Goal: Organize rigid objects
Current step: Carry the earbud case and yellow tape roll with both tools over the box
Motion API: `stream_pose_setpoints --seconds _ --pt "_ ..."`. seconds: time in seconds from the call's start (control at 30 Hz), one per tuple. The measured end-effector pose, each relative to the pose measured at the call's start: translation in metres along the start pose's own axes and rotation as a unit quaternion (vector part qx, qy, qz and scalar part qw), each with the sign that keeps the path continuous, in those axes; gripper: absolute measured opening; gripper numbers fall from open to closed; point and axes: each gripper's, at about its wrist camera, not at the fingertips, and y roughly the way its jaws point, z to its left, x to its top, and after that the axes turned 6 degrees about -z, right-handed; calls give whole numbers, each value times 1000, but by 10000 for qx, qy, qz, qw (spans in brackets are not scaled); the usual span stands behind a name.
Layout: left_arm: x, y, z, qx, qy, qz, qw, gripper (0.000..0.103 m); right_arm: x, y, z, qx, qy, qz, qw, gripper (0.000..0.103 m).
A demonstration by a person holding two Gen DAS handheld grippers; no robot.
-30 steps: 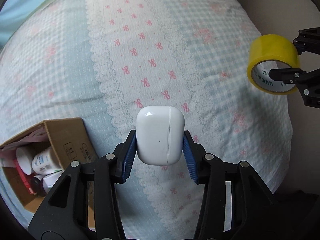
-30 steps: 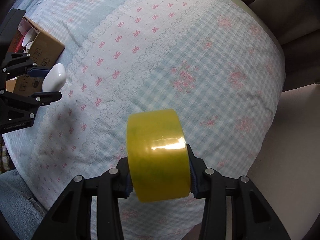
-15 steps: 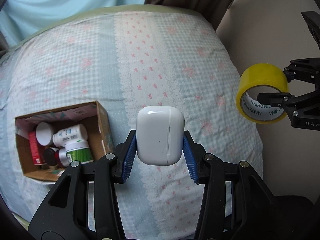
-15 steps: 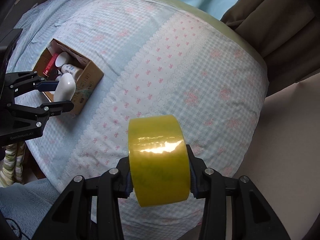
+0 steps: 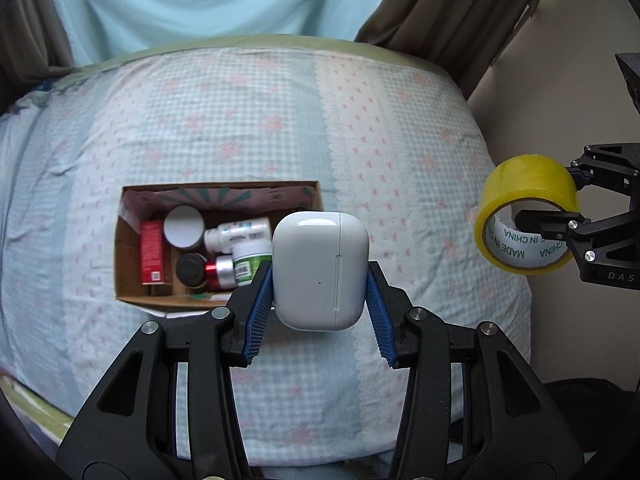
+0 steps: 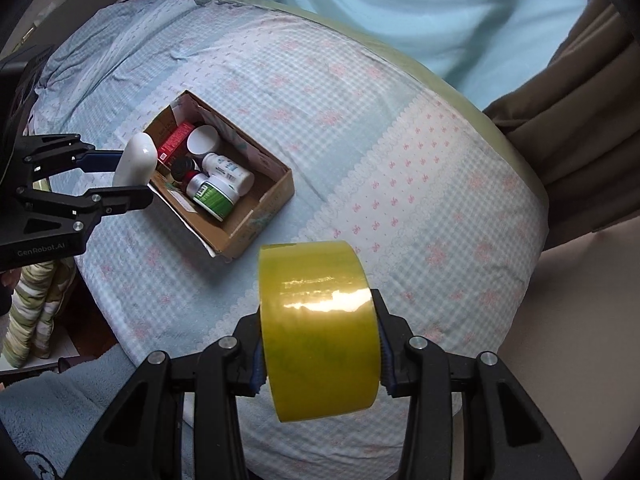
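Observation:
My left gripper [image 5: 320, 276] is shut on a white earbud case [image 5: 320, 270], held high above the bed. The same case [image 6: 135, 160] shows in the right wrist view, just over the near-left corner of the cardboard box [image 6: 272, 196]. My right gripper [image 6: 318, 336] is shut on a yellow roll of tape [image 6: 318, 332], also high over the bed; the roll [image 5: 526, 216] hangs at the right in the left wrist view. The open box [image 5: 126, 264] lies on the bed and holds several bottles, a jar and a red carton [image 5: 151, 252].
The bed [image 5: 240, 128] wears a light blue checked cover with pink bows and lace stripes. Pale blue and brown curtains [image 5: 460, 12] hang behind it. Bare floor [image 6: 580, 360] lies to the right of the bed, and a striped cushion [image 6: 36, 312] at the lower left.
Both grippers have risen well above the bed, each keeping its object. The whole box and the curtains have come into view, and the box now lies under the earbud case.

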Motion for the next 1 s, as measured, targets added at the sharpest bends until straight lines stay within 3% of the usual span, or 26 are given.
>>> stream_pose_setpoints --seconds 0.23,0.4,0.53,0.77,1.0 --pt "-7 -1 89 -103 88 170 9998 41 48 24 62 151 409 -26 9990 39" --pt "-5 17 142 -169 496 404 9978 41 75 59 91 153 1262 74 9919 39" --pt "-2 40 177 -276 652 656 9953 41 87 91 103 27 2049 191 9786 39" --pt "-1 86 206 -372 790 988 9913 41 90 126 105 -534 2792 311 9582 39" --pt "-2 139 206 -387 863 1244 9877 41 92 160 94 -901 3181 303 9433 39"
